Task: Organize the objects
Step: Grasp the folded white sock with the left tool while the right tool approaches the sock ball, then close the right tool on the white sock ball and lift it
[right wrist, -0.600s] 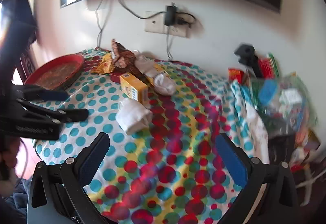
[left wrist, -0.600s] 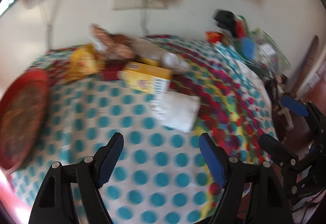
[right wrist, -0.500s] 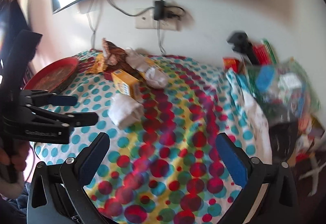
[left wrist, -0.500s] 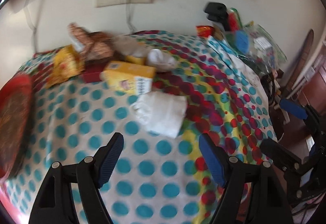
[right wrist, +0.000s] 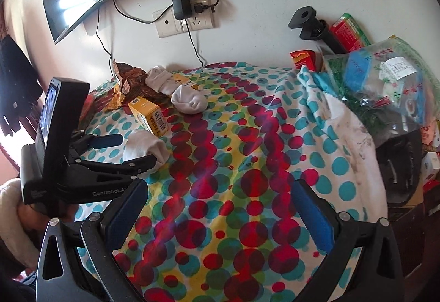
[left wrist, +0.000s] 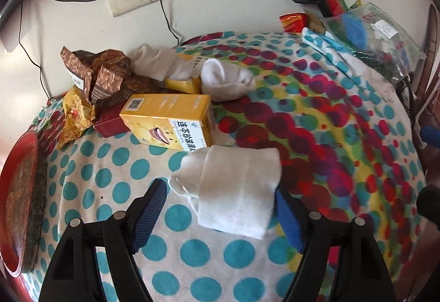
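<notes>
**Left jaws straddle folded sock; right jaws empty**

Left gripper (left wrist: 220,208): jaws spread wide, one on each side of the folded white sock (left wrist: 233,192) lying on the polka-dot blanket (left wrist: 110,170); pads not seen pressing it. Just beyond the sock sits the yellow box (left wrist: 167,123); a second balled white sock (left wrist: 225,79) lies farther ahead. Right gripper (right wrist: 220,214): jaws fully open, nothing between them, over bare blanket, well apart from the socks.
</notes>
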The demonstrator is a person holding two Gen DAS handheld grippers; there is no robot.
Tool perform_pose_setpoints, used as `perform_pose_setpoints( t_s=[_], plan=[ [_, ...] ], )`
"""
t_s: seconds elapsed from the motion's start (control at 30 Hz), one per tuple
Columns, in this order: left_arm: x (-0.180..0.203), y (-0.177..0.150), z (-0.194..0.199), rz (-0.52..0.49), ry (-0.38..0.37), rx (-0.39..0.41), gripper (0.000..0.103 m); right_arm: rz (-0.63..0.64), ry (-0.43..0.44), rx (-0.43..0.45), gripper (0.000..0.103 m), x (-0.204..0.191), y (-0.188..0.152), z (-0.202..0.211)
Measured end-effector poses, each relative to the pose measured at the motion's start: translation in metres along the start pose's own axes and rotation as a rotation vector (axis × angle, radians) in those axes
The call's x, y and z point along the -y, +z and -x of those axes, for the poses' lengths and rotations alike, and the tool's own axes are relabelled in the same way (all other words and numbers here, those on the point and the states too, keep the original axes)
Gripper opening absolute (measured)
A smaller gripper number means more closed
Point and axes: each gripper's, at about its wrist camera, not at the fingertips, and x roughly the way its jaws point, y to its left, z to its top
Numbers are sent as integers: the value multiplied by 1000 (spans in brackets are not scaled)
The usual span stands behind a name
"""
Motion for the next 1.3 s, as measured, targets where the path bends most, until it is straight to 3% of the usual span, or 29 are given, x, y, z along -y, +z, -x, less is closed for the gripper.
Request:
perform_pose_setpoints(
  t_s=[0.23, 0.3, 0.37, 0.43, 0.57, 0.77, 0.97, 1.1, 1.3],
  plan=[
    [-7, -12, -12, 53, -103, -16, 78, 25, -11, -17, 103, 0, 6, -19],
    [-8, -14, -10, 55, -107, -11, 73, 34, -15, -16, 103, 0, 9, -24],
    [-8, -13, -6, 54, -137, 2, 50, 40, -19, -6, 103, 1, 13, -26],
    [-9, -13, -3, 66, -163, 3, 40, 54, -15, -10, 103, -1, 17, -31],
    [-12, -13, 3, 75, -171, 7, 34, 86, -9, -14, 102, -10, 24, -41],
    [-28, -13, 25, 101, -185, 36, 33, 168, -39, -29, 102, -32, 41, -65],
    [-72, -22, 58, 154, -127, 86, 33, 177, 7, -26, 101, -45, 63, -87],
    [-113, -32, 77, 209, -56, 111, 33, 118, 23, -25, 80, -49, 86, -111],
    [-186, -53, 94, 334, 46, 129, 34, 33, 16, -46, 79, -56, 100, -154]
  ],
)
